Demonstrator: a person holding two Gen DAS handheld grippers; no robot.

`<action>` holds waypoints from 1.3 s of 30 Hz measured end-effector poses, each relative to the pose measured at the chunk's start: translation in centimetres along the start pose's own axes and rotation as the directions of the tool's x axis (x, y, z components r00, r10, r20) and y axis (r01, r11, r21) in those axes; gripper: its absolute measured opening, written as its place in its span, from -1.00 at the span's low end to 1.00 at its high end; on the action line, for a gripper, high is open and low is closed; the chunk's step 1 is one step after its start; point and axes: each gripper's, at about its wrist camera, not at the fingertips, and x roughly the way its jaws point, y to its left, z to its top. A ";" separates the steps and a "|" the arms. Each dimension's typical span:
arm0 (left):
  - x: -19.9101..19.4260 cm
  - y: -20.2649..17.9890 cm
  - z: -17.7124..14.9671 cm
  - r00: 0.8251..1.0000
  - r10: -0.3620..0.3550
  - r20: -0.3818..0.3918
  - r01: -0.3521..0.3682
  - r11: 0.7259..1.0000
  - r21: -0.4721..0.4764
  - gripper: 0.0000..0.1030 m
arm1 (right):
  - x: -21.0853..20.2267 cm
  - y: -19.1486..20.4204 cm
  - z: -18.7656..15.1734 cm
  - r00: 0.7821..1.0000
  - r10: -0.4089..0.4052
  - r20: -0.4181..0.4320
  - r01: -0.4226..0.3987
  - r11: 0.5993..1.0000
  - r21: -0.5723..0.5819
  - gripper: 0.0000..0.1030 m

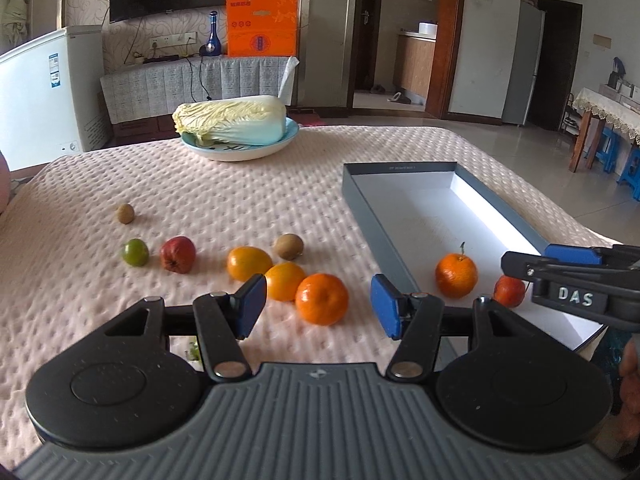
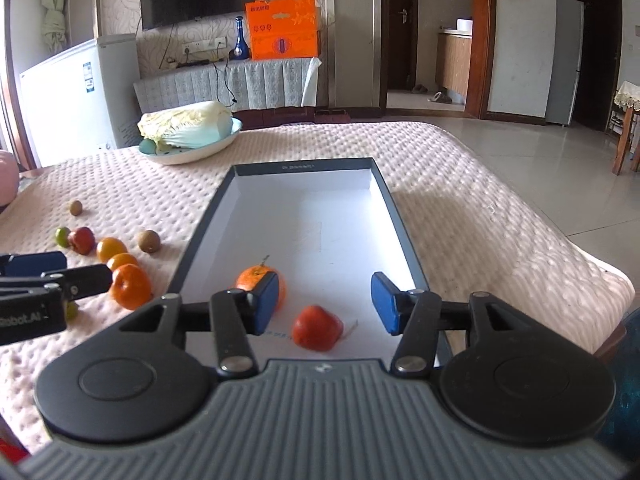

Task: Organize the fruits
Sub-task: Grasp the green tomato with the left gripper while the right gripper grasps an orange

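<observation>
**A:** We're looking down the left wrist view first. Our left gripper point(image 1: 319, 307) is hanging with its jaws wide apart and nothing between the pads. The nearest orange point(image 1: 322, 299) is sitting on the quilted cloth point(image 1: 224, 200) straight ahead, right in the gap and a touch left of centre.

**B:** So we're lining up on that one. It's round, so no long axis is troubling us. What's crowding it?

**A:** A yellow-orange fruit point(image 1: 285, 281) is touching it on the far left, and another one point(image 1: 249, 263) is lying just behind that. The kiwi point(image 1: 288, 246), red fruit point(image 1: 178, 254) and green fruit point(image 1: 135, 252) are sitting well clear to the left. The box point(image 1: 362, 208) is lying to the right, already holding a stemmed orange point(image 1: 456, 275).

**B:** Now we're switching to the right wrist view.

**A:** Our right gripper point(image 2: 325, 303) is hovering over the near end of the box point(image 2: 208, 216), jaws apart too, gripping nothing. A red fruit point(image 2: 317, 328) is resting on the box floor just below the gap, with the stemmed orange point(image 2: 256, 276) partly hidden behind the left pad.

**B:** And the loose orange point(image 2: 130, 286)?

**A:** It's lying outside the box wall, well off to the left, right beside the left gripper point(image 2: 60, 284). We're judging the left hand is nearer, so that pick is falling to it, with the touching neighbour being the risk.
</observation>
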 end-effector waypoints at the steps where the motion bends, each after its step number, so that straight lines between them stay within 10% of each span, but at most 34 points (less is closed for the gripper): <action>1: -0.1 0.2 -0.1 1.000 0.006 0.000 -0.006 1.000 0.002 0.23 | -0.3 0.2 -0.1 1.000 0.008 0.005 -0.008 1.000 0.003 0.04; 20: -1.0 5.8 -2.1 1.000 0.016 -0.017 -0.016 1.000 0.027 0.23 | -4.3 9.1 -1.0 0.971 0.223 0.090 -0.198 0.954 -0.227 0.01; 39: 1.9 7.5 -4.1 0.991 -0.077 -0.114 0.089 0.990 0.109 0.20 | 0.4 13.4 -1.0 0.987 0.163 -0.014 -0.162 0.965 -0.207 0.03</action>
